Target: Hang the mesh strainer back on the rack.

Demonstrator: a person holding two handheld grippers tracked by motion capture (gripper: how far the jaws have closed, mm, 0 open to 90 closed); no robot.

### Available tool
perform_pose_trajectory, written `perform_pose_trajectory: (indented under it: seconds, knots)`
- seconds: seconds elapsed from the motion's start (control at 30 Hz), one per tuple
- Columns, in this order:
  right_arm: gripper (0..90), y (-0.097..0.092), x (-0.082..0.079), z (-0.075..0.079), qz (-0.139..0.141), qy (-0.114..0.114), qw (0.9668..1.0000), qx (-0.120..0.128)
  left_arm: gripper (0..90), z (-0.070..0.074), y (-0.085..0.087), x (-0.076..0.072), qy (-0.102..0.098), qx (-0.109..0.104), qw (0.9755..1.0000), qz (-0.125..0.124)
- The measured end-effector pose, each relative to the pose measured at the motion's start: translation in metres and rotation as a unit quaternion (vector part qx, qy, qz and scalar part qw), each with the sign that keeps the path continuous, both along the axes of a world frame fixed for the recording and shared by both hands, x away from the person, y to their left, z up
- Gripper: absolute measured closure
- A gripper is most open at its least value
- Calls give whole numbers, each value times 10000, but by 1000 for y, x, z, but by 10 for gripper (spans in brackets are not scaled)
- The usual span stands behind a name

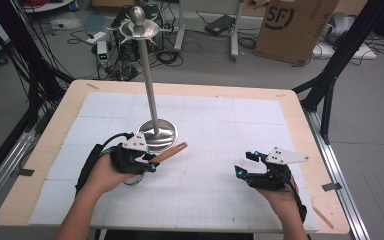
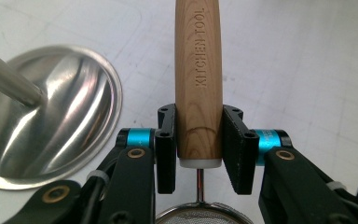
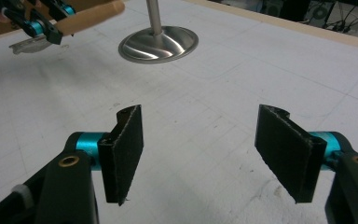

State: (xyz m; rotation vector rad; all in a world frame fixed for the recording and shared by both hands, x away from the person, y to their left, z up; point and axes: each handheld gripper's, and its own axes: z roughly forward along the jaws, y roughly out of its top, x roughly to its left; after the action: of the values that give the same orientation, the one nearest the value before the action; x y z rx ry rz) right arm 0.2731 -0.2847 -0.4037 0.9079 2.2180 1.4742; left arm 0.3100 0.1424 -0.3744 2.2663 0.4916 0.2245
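My left tongs (image 2: 199, 149) are pinching the wooden handle (image 2: 198, 79) of a mesh strainer (image 2: 198, 215); the handle runs out ahead past the pads, the mesh sits back beneath them. The steel stand's round base (image 2: 42, 121) lies just to their left on the table (image 1: 220, 125). My right tongs (image 3: 205, 154) are spread, nothing between them, well apart from the strainer

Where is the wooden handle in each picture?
High view: the wooden handle is left of middle, sticking out of the left claw.
Left gripper view: the handle stands in the middle, squeezed between the pads.
Right gripper view: top left.
Shared landmark: the shiny round stand base.
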Motion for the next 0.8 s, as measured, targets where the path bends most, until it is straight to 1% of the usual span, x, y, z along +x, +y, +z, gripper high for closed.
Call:
perform_pose_trajectory:
  seconds: [0.07,0.1,0.17,0.37,0.47,0.5,0.57,0.67,0.8]
  knots:
    - [317,0,0,1,-2,9,10000,23,688,5,4,-2,-30,-187,9998,-24]
    - [317,0,0,1,13,-27,10000,16,688,7,6,-2,-46,-247,9997,-46]
    - [317,0,0,1,18,-21,10000,17,688,12,10,-4,-91,-394,9992,-53]
    - [317,0,0,1,9,-5,10000,26,688,29,22,-7,-213,-618,9978,-66]
    - [317,0,0,1,15,-12,10000,27,688,36,28,-8,-253,-771,9967,-17]
    - [317,0,0,1,16,-11,10000,24,688,39,31,-8,-286,-769,9966,-14]
    - [317,0,0,1,20,-13,10000,10,687,43,35,-9,-318,-829,9960,18]
    - [317,1,0,1,21,-19,10000,11,687,52,44,-9,-376,-1002,9942,31]
    - [317,2,0,2,43,3,10000,47,688,64,54,-9,-443,-1164,9922,-57]
